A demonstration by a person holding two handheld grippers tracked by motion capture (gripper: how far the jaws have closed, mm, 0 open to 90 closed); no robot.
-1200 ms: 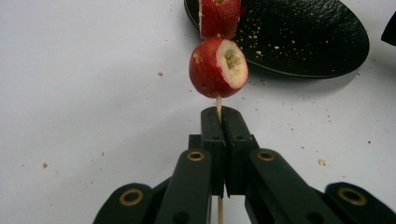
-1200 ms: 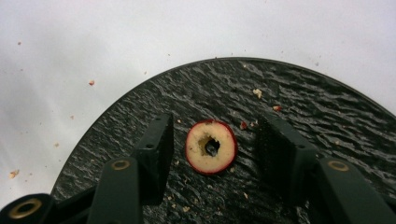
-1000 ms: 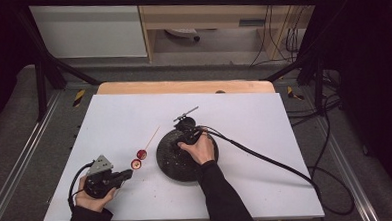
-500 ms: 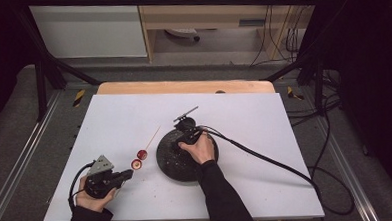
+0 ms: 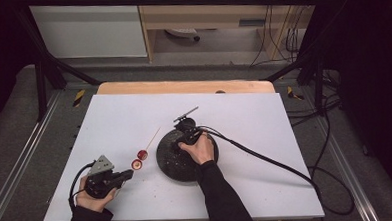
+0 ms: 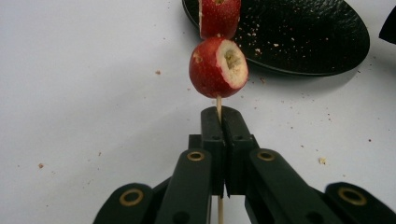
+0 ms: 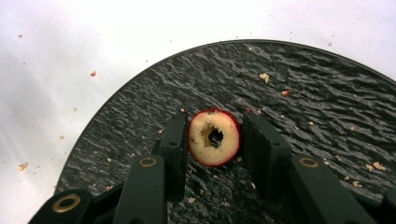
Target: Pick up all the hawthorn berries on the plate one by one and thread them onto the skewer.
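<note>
My left gripper (image 6: 220,112) (image 5: 128,175) lies near the table's front left, shut on a thin wooden skewer (image 6: 218,101). Two red fruits are threaded on it: one (image 6: 212,74) just past the jaws, showing a pale cut end, and another (image 6: 219,18) beyond it. In the high view they are two red dots (image 5: 139,159) beside the black round plate (image 5: 169,166). My right gripper (image 7: 215,137) (image 5: 181,141) is down on that plate (image 7: 303,93), shut on a cored red fruit (image 7: 212,156) whose pale cut face and centre hole face the camera.
Crumbs are scattered over the plate and the white tabletop (image 5: 264,122). A thick black cable (image 5: 266,160) runs from the right gripper off to the right. The table's wooden far edge (image 5: 183,86) lies behind; metal rails flank both sides.
</note>
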